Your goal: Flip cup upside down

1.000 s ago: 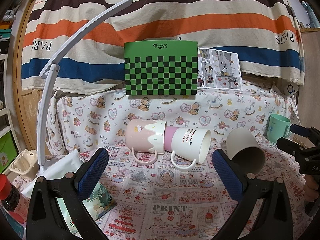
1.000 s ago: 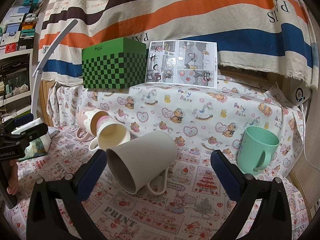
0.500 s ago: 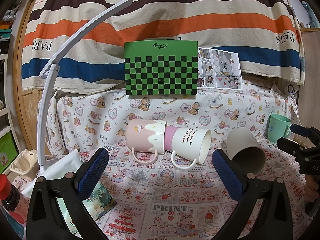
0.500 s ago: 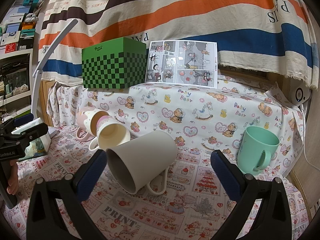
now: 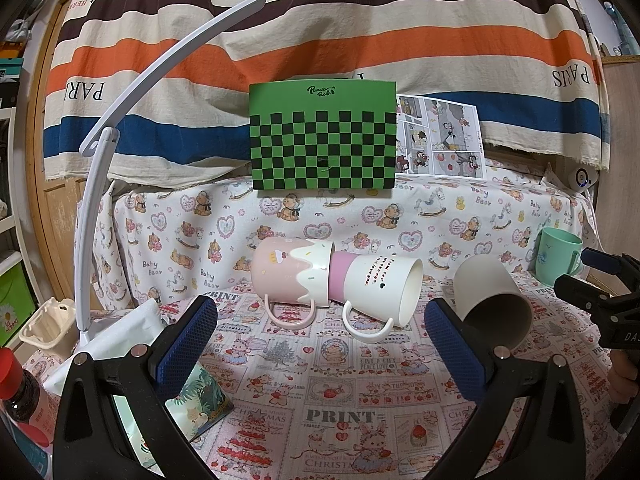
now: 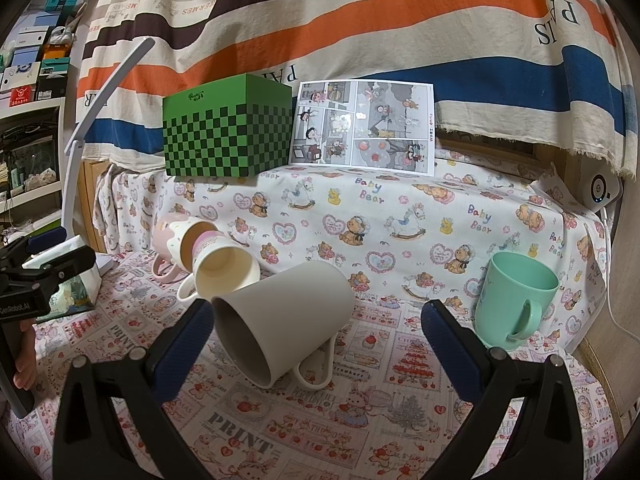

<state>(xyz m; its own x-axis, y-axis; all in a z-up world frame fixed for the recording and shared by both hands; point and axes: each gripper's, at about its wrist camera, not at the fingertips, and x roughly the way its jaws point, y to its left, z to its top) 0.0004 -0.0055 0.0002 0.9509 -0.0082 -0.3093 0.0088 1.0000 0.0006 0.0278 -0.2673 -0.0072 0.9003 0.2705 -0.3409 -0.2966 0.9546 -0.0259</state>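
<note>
A beige cup (image 6: 280, 316) lies on its side on the printed cloth, mouth toward me, handle down; it also shows in the left wrist view (image 5: 492, 300). A mint green cup (image 6: 516, 300) stands upright at the right; in the left wrist view it (image 5: 558, 256) sits far right. A pink cup (image 5: 292, 276) and a white cup (image 5: 380, 288) lie nested on their sides. My left gripper (image 5: 320, 348) is open and empty, in front of the nested cups. My right gripper (image 6: 316, 344) is open and empty, its jaws either side of the beige cup, short of it.
A green checkered box (image 5: 322, 140) and a comic sheet (image 6: 362, 128) stand on the raised ledge behind. A white lamp arm (image 5: 104, 184), a white bag (image 5: 116, 340), a bottle (image 5: 16, 392) and a small packet (image 5: 200, 400) are at the left.
</note>
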